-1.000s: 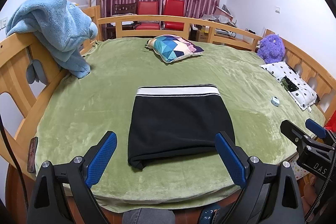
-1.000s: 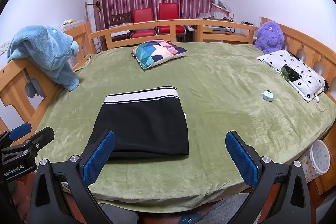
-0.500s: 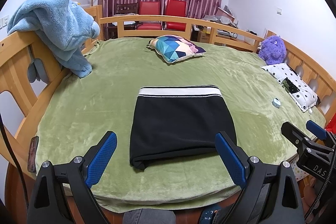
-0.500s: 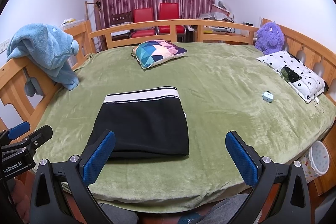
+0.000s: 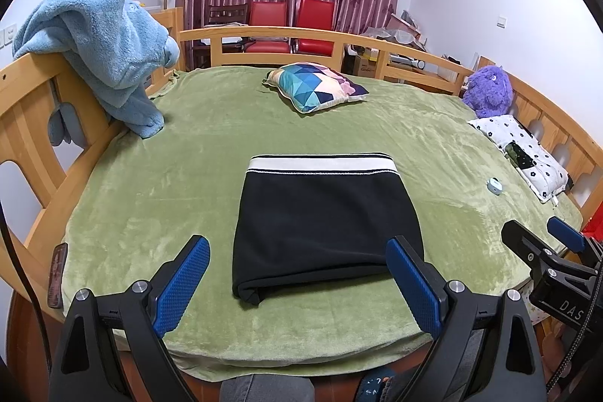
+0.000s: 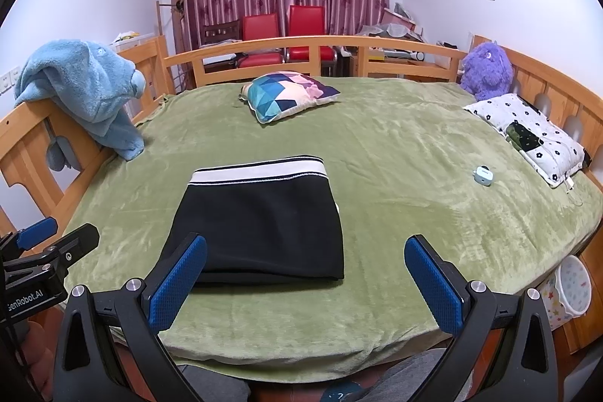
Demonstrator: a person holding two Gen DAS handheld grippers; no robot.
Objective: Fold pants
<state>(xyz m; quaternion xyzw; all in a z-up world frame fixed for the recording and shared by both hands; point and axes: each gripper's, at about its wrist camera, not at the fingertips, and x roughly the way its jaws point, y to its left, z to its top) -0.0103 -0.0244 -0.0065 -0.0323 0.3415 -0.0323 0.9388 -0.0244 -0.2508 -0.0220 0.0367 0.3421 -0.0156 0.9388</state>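
Observation:
The black pants (image 5: 324, 221) lie folded into a compact rectangle on the green bed cover (image 5: 188, 161), white waistband on the far side. They also show in the right wrist view (image 6: 260, 228). My left gripper (image 5: 297, 274) is open and empty, held off the bed's near edge in front of the pants. My right gripper (image 6: 305, 274) is open and empty too, near the bed's front edge, to the right of the pants. The right gripper shows at the right edge of the left wrist view (image 5: 542, 243); the left gripper shows at the left edge of the right wrist view (image 6: 56, 240).
A colourful pillow (image 5: 314, 85) lies at the far side. A blue plush blanket (image 5: 101, 48) hangs on the left wooden rail (image 5: 26, 123). A purple plush toy (image 5: 488, 85), a spotted pillow (image 5: 524, 149) and a small teal case (image 5: 494, 185) sit at the right.
Both grippers have drifted back slightly from the bed; the pants have not moved and both grippers stay open.

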